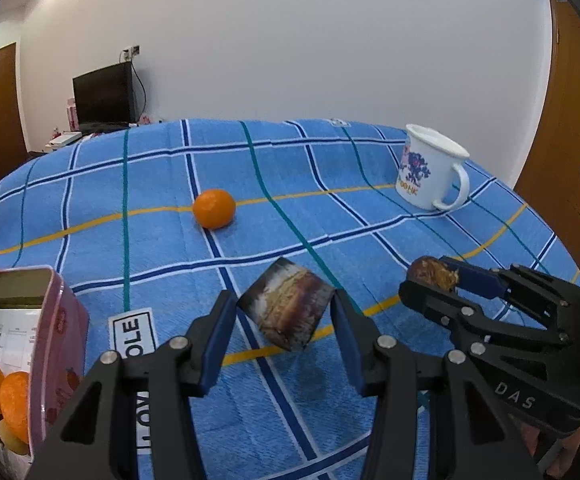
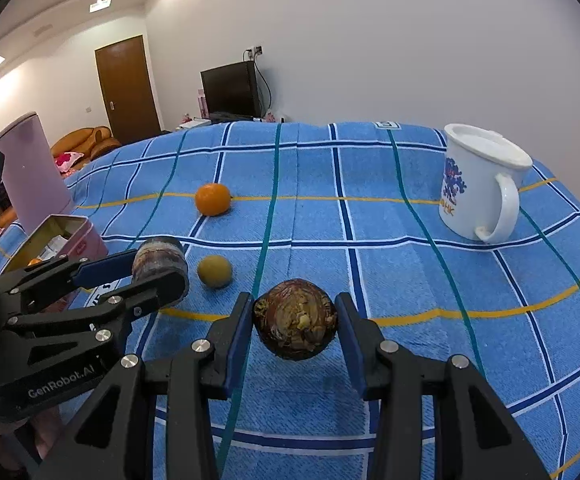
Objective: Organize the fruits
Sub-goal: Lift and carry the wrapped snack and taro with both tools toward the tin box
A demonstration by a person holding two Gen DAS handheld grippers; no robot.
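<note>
Tin (image 1: 65, 320): open, oranges (image 1: 13, 404) seen inside (labels too).
Mug (image 2: 478, 184): contents hidden.
Left gripper (image 1: 285, 316): clamped on brown chunk (image 1: 285, 308).
Right gripper (image 2: 296, 324): clamped on brown ball (image 2: 294, 324).

I see bright, even light from ceiling lamps (image 2: 101, 5); strong fisheye bending and dark corners; focus sharp.

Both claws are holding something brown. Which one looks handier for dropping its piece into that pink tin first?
Probably the left claw. The tin lies open right beside it, oranges already inside. The right claw holds its piece farther off, with the left claw between it and the tin.
</note>
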